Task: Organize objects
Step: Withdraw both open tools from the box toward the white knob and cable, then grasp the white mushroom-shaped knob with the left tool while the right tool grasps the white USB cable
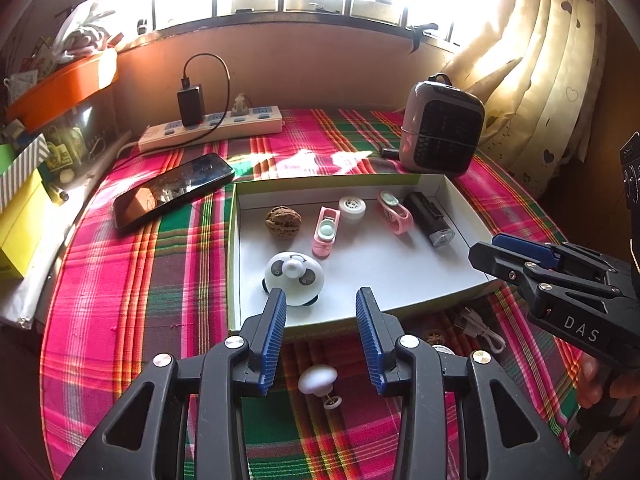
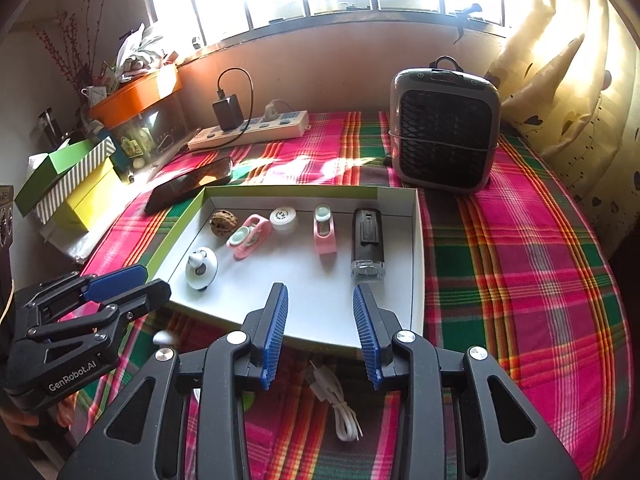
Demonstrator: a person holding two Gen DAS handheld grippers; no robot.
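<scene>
A shallow white tray (image 1: 400,284) (image 2: 416,264) lies on the plaid cloth. In it are a panda toy (image 1: 294,278) (image 2: 202,267), a walnut (image 1: 283,221) (image 2: 223,222), two pink clips (image 1: 326,232) (image 2: 325,234), a white round case (image 1: 352,207) (image 2: 283,219) and a black flashlight (image 1: 428,218) (image 2: 367,244). My left gripper (image 1: 321,300) is open and empty above a white mushroom-shaped knob (image 1: 318,379) on the cloth. My right gripper (image 2: 320,294) is open and empty above a coiled white cable (image 2: 338,404), which also shows in the left wrist view (image 1: 482,330).
A phone (image 1: 172,194) lies left of the tray. A power strip (image 1: 212,128) with a charger sits at the back. A grey fan heater (image 2: 444,128) stands at the back right. Boxes (image 2: 68,184) crowd the left edge. A curtain (image 1: 540,80) hangs at right.
</scene>
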